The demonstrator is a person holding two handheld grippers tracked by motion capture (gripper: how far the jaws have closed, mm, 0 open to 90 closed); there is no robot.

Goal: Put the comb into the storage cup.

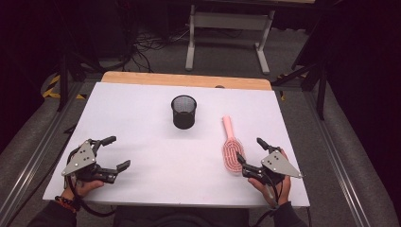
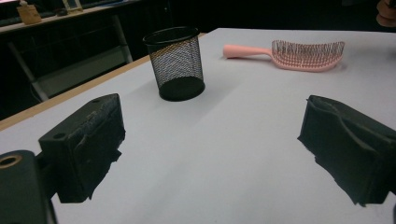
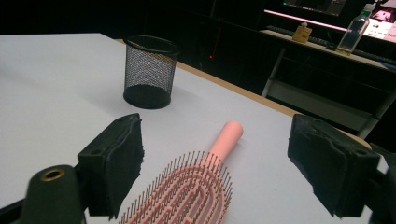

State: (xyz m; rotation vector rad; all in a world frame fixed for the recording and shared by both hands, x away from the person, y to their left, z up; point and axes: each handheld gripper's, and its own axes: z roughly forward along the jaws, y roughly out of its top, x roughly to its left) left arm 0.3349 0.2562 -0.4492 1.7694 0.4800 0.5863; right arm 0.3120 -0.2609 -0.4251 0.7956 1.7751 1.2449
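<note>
One black wire-mesh cylindrical cup (image 1: 183,112) stands on the single white-topped bench (image 1: 142,156). One pink plastic hairbrush with bristles up (image 1: 231,149) lies there too. Two sets of black tongs count in: one left (image 1: 116,152), one right (image 1: 250,152).

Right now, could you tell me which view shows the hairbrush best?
The left gripper view: the whole hairbrush lies side-on, bristles up, handle toward the cup. The high view shows it small from above; the right gripper view cuts off its head at the frame's bottom.
</note>
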